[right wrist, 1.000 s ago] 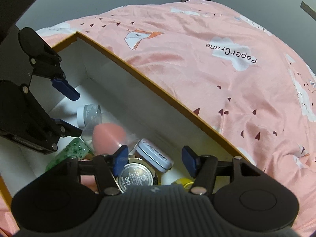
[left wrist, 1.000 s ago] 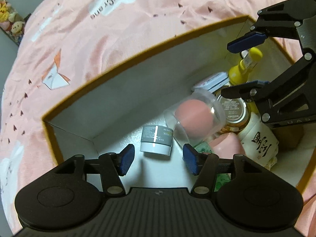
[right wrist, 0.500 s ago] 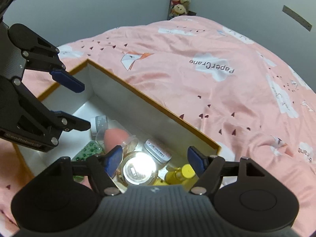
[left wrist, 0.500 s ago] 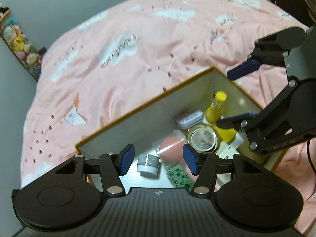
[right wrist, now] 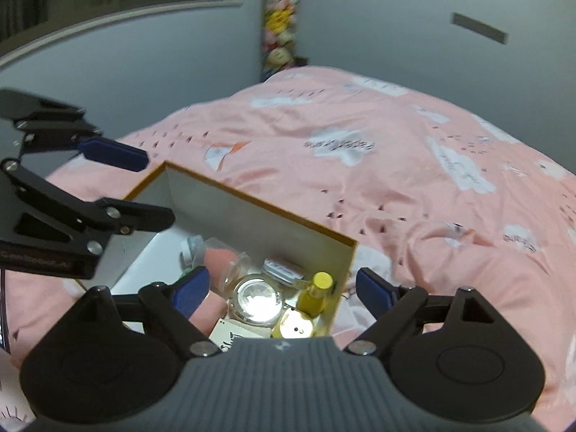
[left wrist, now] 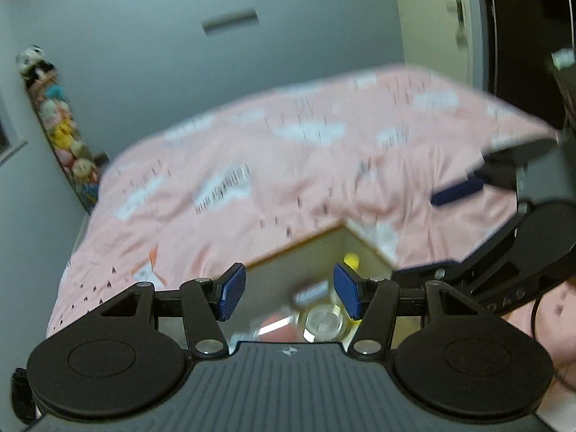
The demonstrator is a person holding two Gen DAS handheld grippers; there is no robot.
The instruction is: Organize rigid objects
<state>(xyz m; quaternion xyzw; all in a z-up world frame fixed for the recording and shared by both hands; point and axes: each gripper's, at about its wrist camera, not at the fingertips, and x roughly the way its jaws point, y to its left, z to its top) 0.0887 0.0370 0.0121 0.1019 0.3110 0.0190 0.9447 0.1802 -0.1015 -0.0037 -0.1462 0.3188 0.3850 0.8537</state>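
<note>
A white box with an orange rim [right wrist: 252, 201] sits on the pink bed. It holds a yellow bottle [right wrist: 316, 293], a round silver tin [right wrist: 257, 300], a small flat tin [right wrist: 282, 270], a pink sponge in a clear case [right wrist: 221, 262] and a small grey jar [right wrist: 190, 246]. My right gripper [right wrist: 284, 288] is open and empty, high above the box's near right corner. My left gripper [left wrist: 289, 289] is open and empty above the box [left wrist: 306, 244]; its view is blurred. The left gripper shows at the left of the right wrist view [right wrist: 126, 187].
The pink bedspread [right wrist: 396, 180] with white clouds surrounds the box. Grey walls [right wrist: 378, 18] stand behind the bed, with a column of plush toys [right wrist: 280, 28] in the corner. A dark doorway [left wrist: 522, 36] is at the far right.
Both grippers have risen and pulled back from the box, which now looks small and low in both views. Both stay open and empty. The room walls have come into view.
</note>
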